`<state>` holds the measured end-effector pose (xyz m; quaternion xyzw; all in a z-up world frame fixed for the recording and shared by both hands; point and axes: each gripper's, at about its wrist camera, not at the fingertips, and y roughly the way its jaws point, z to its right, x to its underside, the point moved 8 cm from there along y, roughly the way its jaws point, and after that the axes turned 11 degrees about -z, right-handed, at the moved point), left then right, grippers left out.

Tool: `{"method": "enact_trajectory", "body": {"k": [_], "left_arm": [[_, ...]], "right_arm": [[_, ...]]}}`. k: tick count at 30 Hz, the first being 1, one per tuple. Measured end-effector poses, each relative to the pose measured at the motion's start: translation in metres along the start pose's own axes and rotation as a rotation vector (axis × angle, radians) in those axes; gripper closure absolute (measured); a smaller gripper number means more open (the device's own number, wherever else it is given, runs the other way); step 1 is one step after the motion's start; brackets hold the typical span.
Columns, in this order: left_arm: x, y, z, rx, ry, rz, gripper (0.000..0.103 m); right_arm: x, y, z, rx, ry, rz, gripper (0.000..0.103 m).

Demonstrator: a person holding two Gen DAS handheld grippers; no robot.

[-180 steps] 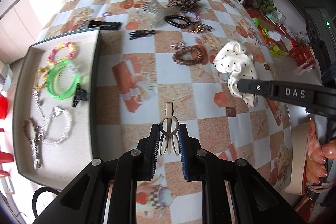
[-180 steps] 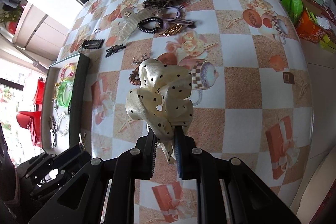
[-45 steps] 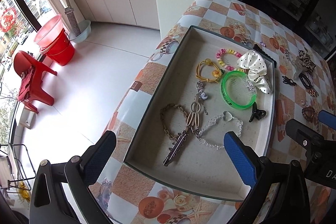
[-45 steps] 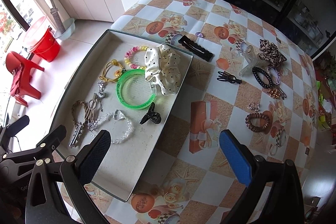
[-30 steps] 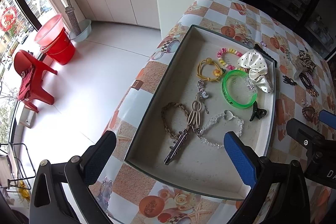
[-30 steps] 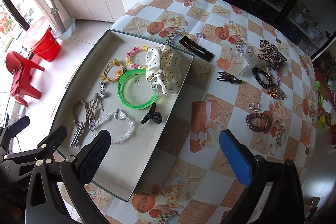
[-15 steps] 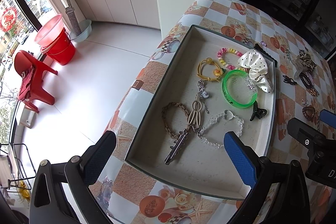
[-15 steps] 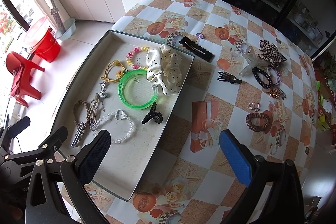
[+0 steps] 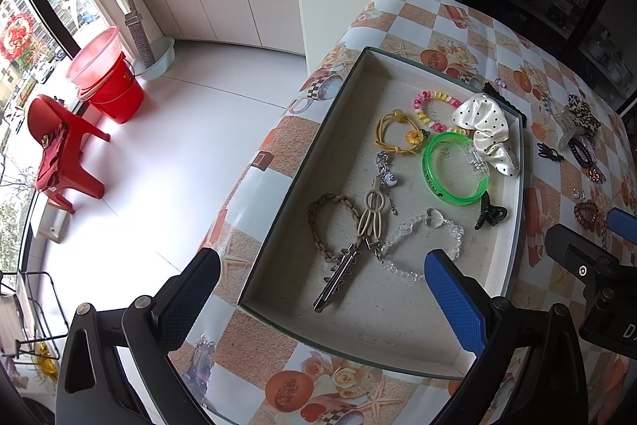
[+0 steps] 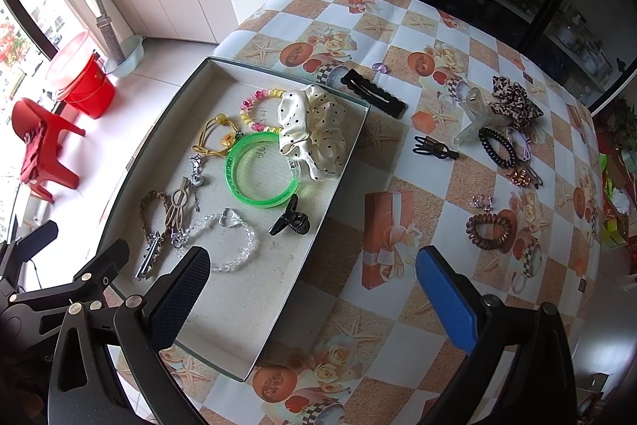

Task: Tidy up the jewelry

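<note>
A grey tray at the table's left edge holds a cream polka-dot scrunchie, a green bangle, a beige hair clip, a black claw clip, bead bracelets and a metal clip. My left gripper is open and empty above the tray's near end. My right gripper is open and empty above the tray's right rim. Loose hair ties and clips lie on the table to the right.
The checkered tablecloth covers the table. A black flat clip lies just behind the tray. A brown spiral hair tie lies at the right. The floor with a red bucket and a red chair is at the left.
Six seconds ago the left gripper held the beige clip and the right held the scrunchie; both now lie in the tray. Over the last second both grippers stay open and almost still.
</note>
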<state>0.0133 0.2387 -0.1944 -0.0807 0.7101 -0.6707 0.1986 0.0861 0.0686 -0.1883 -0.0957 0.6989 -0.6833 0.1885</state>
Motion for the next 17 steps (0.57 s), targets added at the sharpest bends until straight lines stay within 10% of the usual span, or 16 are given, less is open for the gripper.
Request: {"method": "enact_trajectory", "body": {"k": [17], "left_arm": [[0.0033, -0.0001, -0.0051, 0.003, -0.008, -0.004, 0.000]], "right_arm": [[0.0008, -0.0009, -0.0008, -0.001, 0.000, 0.001, 0.000]]}}
